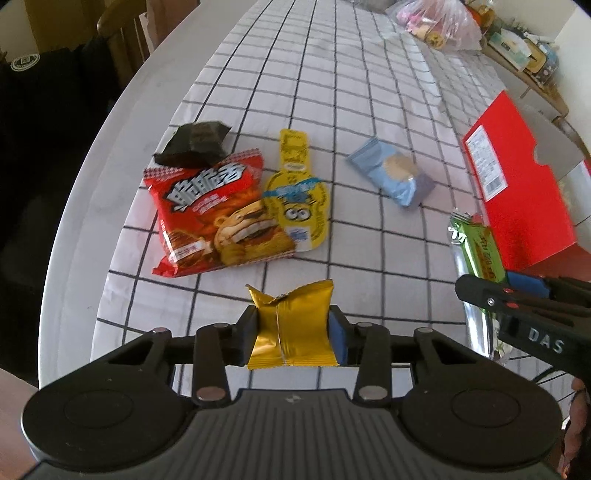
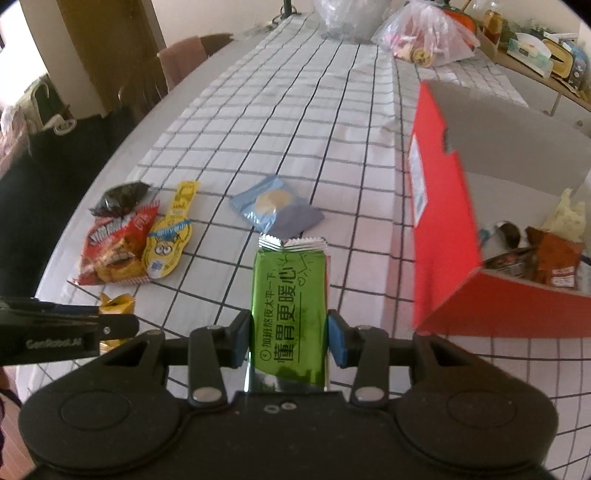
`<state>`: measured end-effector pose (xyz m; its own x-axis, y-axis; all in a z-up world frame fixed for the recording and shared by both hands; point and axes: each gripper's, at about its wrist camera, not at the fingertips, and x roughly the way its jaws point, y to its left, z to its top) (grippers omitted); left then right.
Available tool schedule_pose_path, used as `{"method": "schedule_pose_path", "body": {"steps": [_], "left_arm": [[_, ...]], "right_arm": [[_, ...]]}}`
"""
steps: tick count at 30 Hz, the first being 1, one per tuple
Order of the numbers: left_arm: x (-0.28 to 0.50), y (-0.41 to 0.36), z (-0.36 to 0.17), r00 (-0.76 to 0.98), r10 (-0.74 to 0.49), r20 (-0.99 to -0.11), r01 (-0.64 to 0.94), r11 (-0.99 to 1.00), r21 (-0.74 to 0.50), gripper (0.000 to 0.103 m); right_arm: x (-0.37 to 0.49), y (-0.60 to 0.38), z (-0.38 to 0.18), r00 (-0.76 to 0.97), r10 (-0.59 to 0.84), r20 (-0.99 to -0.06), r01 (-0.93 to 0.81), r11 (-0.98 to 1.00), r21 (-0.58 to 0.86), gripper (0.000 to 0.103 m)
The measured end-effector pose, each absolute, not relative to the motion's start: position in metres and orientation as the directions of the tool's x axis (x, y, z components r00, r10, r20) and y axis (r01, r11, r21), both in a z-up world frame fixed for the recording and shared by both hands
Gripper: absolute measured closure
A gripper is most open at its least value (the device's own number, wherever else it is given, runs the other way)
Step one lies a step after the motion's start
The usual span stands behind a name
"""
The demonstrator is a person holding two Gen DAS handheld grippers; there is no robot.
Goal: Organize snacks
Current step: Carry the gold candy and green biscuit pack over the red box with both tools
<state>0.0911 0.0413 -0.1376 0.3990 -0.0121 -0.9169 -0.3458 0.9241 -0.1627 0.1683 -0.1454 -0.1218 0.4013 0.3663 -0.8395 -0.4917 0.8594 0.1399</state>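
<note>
My left gripper (image 1: pixel 293 326) is shut on a gold snack packet (image 1: pixel 291 325), held above the checked tablecloth; it also shows in the right wrist view (image 2: pixel 116 302). My right gripper (image 2: pixel 290 334) is shut on a green snack bar (image 2: pixel 290 306), which also shows in the left wrist view (image 1: pixel 476 251). On the cloth lie a red chip bag (image 1: pixel 214 218), a yellow Minions pouch (image 1: pixel 299 199), a black packet (image 1: pixel 195 142) and a light blue biscuit packet (image 1: pixel 395 175). A red open box (image 2: pixel 443 229) at the right holds several snacks.
The checked tablecloth (image 2: pixel 295 110) covers a long table. Plastic bags (image 2: pixel 424 33) sit at the far end. A shelf with items (image 2: pixel 546 55) stands at the far right. Chairs (image 2: pixel 184 59) line the left side.
</note>
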Motion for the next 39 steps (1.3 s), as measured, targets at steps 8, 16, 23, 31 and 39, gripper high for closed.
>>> {"method": "schedule_pose_path", "body": {"steps": [8, 16, 23, 31, 39], "left_arm": [[0.101, 0.017, -0.105, 0.466, -0.008, -0.885, -0.300, 0.939, -0.167, 0.064], [0.119, -0.020, -0.069, 0.537, -0.022, -0.843, -0.221, 0.961, -0.165, 0.064], [0.137, -0.058, -0.041, 0.597, -0.034, -0.802, -0.158, 0.975, -0.159, 0.064], [0.163, -0.107, -0.017, 0.634, -0.068, -0.771, -0.081, 0.985, -0.153, 0.064], [0.197, -0.156, -0.012, 0.628, -0.096, -0.772, -0.020, 0.990, -0.139, 0.064]], "right_arm": [[0.169, -0.180, -0.086, 0.454, 0.395, -0.799, -0.479, 0.864, 0.154, 0.062], [0.178, -0.220, -0.060, 0.514, 0.400, -0.759, -0.456, 0.877, 0.154, 0.062], [0.188, -0.258, -0.041, 0.572, 0.392, -0.721, -0.431, 0.891, 0.142, 0.062], [0.204, -0.302, -0.031, 0.616, 0.369, -0.697, -0.398, 0.908, 0.129, 0.062], [0.225, -0.343, -0.033, 0.640, 0.347, -0.686, -0.369, 0.922, 0.122, 0.062]]}}
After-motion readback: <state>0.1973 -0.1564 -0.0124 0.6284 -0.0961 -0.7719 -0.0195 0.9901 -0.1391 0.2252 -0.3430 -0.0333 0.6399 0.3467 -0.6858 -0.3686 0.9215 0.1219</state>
